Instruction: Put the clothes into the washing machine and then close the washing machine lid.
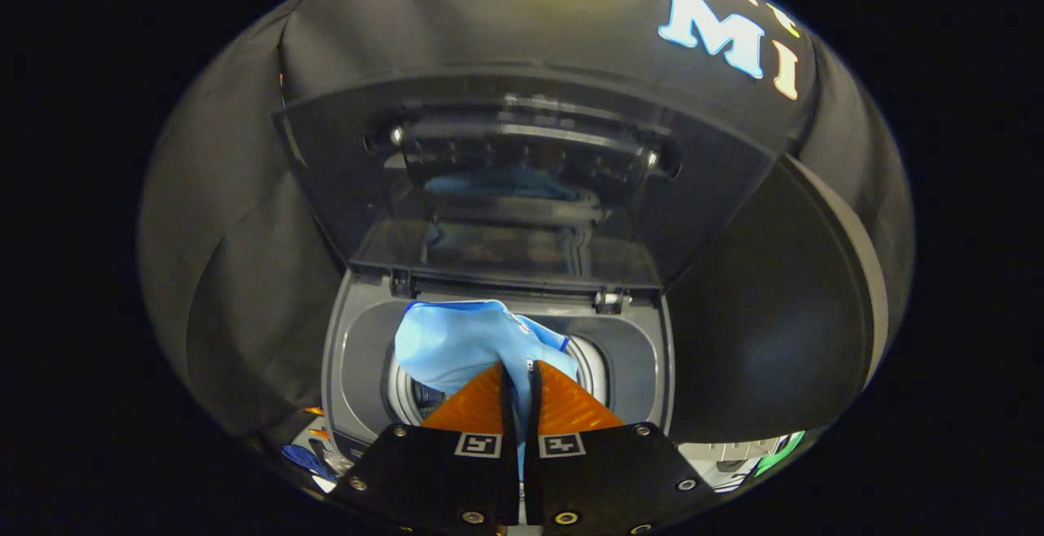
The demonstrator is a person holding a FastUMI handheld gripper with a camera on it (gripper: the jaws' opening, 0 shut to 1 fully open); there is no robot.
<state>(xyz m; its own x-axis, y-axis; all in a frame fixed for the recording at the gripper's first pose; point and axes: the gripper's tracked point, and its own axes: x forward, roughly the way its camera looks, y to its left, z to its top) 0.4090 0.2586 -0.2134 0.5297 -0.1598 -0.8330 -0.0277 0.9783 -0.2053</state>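
Gripper (522, 377) clamped on blue garment (461, 344) | over washing machine (359, 356) drum | lid (522, 185) raised | black cloth booth wall behind

Carrier: top-load washing machine (352, 356), grey top deck w/ round drum opening (593, 366) at centre. Lid (506, 185) stands raised at the rear, approx. upright, hinged along the deck's back edge. Blue garment (457, 338) sits over the opening, bunched above the drum rim, not lying flat inside. Gripper (520, 369) fingers are closed together w/ the garment's fabric pinched between them, directly over the opening.
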